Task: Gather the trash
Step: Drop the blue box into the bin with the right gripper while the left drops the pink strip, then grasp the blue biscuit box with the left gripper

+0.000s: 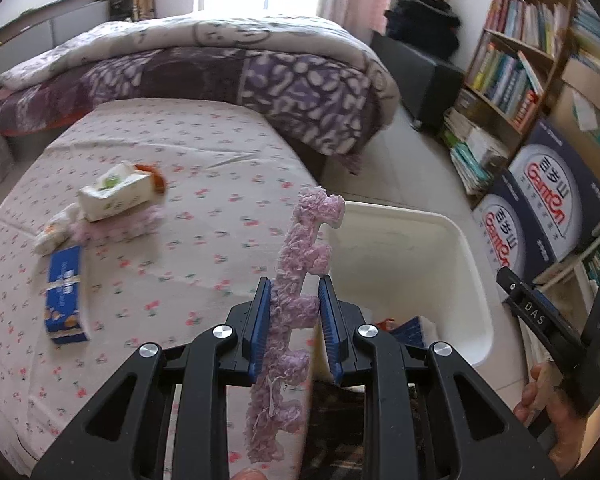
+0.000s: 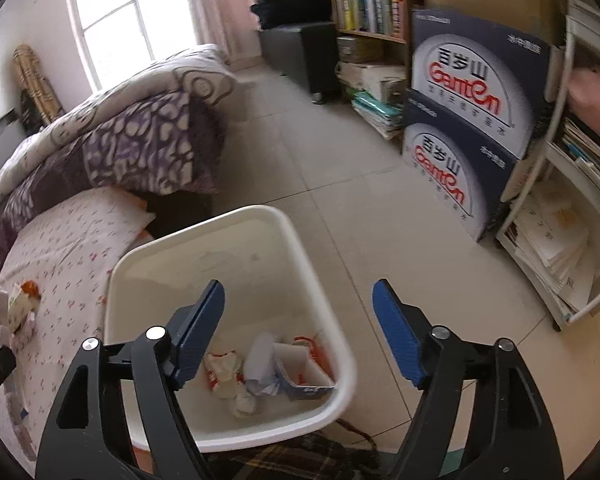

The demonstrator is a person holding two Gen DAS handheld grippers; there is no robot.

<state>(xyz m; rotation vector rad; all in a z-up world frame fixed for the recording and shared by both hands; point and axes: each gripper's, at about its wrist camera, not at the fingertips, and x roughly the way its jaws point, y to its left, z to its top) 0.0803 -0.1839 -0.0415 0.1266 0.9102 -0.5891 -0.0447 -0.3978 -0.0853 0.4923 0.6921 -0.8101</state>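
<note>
The left wrist view looks along its fingers over the bed (image 1: 180, 184), white bin (image 1: 472, 264) at three o'clock; the right wrist view looks down close into that bin (image 2: 324, 280), bed (image 2: 60, 248) at nine o'clock.

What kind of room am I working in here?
Most likely a bedroom at home: a bed with a floral sheet and a rumpled purple quilt, plus a bookshelf packed with books beside it.

Bed (image 1: 204, 152) in floral sheet, bearing tissue pack (image 1: 114, 196), blue carton (image 1: 65, 296), small wrapper (image 1: 54, 232), heaped quilt (image 1: 228, 68). Tiled floor (image 2: 360, 216) bearing white bin (image 2: 328, 320), stacked Ganten boxes (image 2: 476, 120).
</note>
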